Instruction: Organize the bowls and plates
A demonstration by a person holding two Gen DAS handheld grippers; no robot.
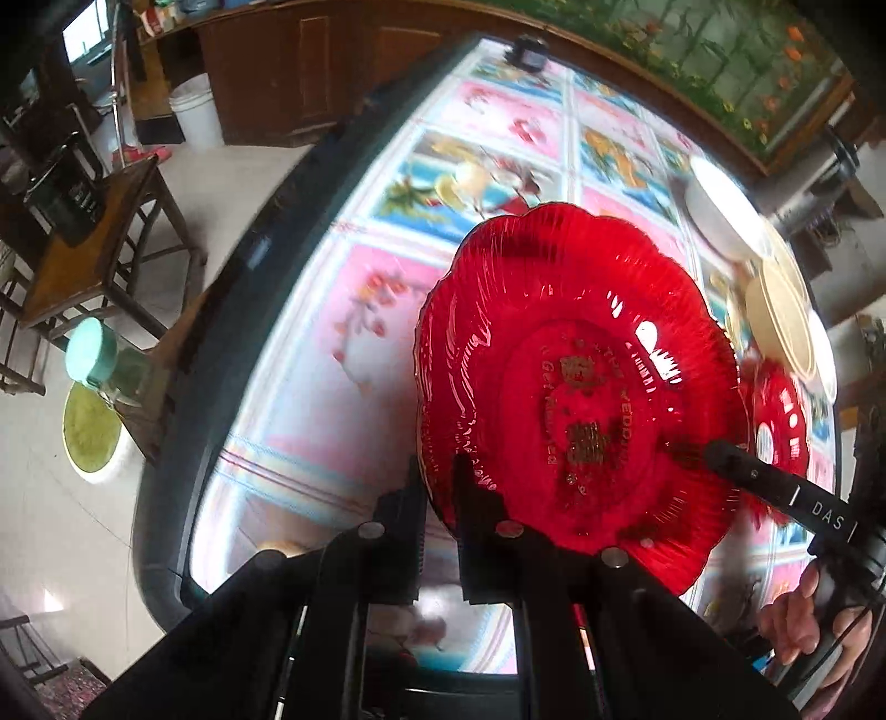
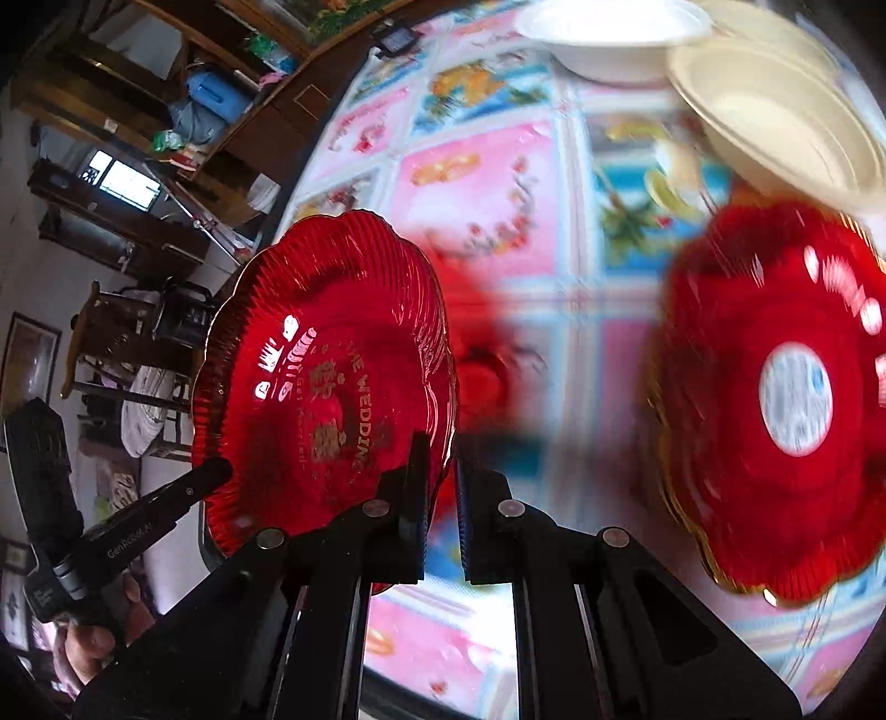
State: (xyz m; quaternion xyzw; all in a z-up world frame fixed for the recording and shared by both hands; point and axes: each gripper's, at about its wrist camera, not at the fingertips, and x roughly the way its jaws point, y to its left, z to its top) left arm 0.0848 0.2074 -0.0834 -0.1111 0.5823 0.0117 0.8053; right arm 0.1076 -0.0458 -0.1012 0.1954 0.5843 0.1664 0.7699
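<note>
Plates are crowding the table [image 1: 343,354]: a second red plate [image 2: 775,399], cream bowls [image 2: 775,111] and a white bowl [image 2: 609,39] are sitting nearby. Both sets of jaws are clamping opposite rims of the red plate [image 1: 576,376], left gripper [image 1: 440,498], right gripper [image 2: 443,487], lifted above the cloth. "THE WEDDING" is showing in gold; smaller lettering is blurring out.

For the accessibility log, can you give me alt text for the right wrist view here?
A red scalloped plate is held above the patterned tablecloth, the right gripper clamped on one edge and the left gripper on the opposite edge. Right of it lies a second red plate, with cream bowls beyond.
</note>
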